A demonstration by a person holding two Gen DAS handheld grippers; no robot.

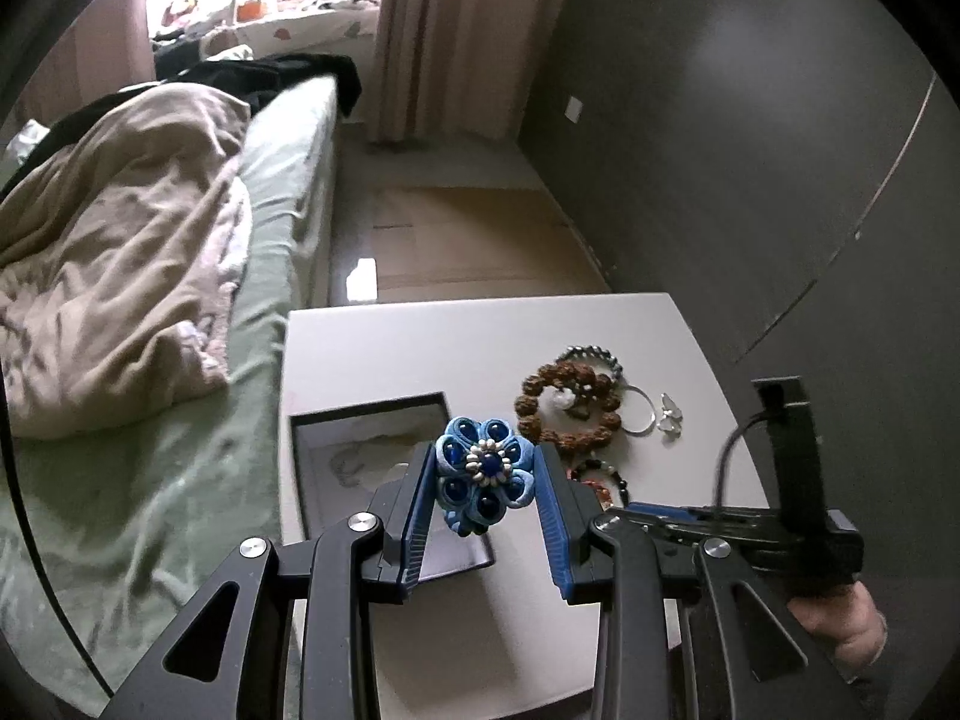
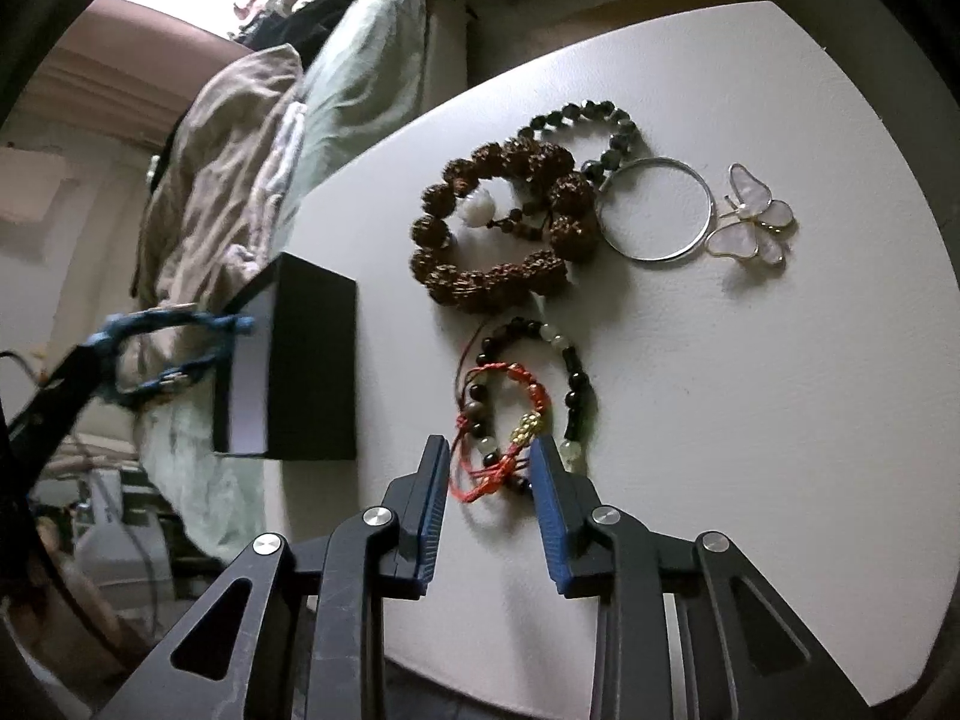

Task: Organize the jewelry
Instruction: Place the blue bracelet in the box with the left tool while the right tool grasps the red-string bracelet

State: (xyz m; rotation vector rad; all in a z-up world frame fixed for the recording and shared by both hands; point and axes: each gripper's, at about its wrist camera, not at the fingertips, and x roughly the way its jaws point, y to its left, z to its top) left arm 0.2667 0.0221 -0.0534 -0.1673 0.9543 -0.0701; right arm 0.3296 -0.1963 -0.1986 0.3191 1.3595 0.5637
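1. Left tool (image 1: 483, 483) is clenched on the blue flower piece (image 1: 483, 471), pads pressing its sides. It's held in the air above the open black box (image 1: 312, 468), flower face up twd the camera. Prob. so it can go straight down into the box w/o tipping.
2. The box sits at the desk (image 1: 420, 348) edge nearest the bed (image 1: 198, 462). Pale lining visible inside; contents too faint to tell. Placing the box at that edge keeps it clear of the loose pile.
3. Right tool (image 2: 489, 468) is low over the desk w/ its jaws part-closed around the red cord bracelet (image 2: 501, 438). One pad looks to touch the gold bead, the other stands just off the cord. So not gripping yet, I'd say; bracelet lies on the desk.
4. The red cord overlaps the black-and-pale bead bracelet (image 2: 573, 384). Risk: a pinch here may drag both.
5. Rest waits mid-desk, twd the far edge: brown seed bracelet (image 2: 510, 222), dark bead bracelet (image 2: 600, 126), silver bangle (image 2: 657, 210), butterfly brooch (image 2: 753, 222). They touch or overlap, so one-at-a-time picks make sense.
6. Task looks early: one piece over the box, most still out.
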